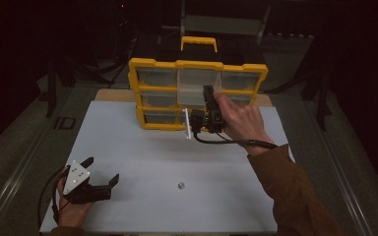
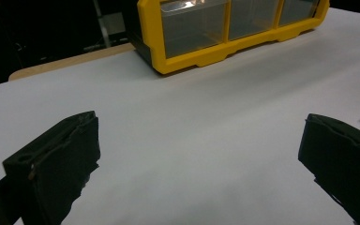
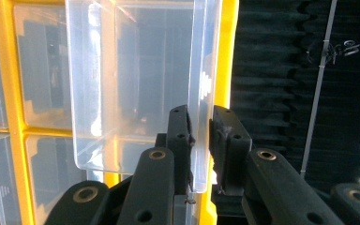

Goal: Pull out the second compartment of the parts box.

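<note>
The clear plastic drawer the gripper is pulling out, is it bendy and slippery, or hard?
The clear drawer probably stays stiff: its thin wall looks straight between the right gripper jaws. Its glossy, shiny plastic could be slippery, so a pinch on one wall may slide. It looks empty and thin, so likely light.

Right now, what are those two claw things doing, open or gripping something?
Left gripper: open, holding nothing, low over the table.
Right gripper: shut on the clear drawer's side wall.

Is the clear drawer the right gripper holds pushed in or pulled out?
Pulled out. The clear drawer juts forward from the yellow organizer, its side wall pinched by the right gripper. Contents: cannot tell.
</note>
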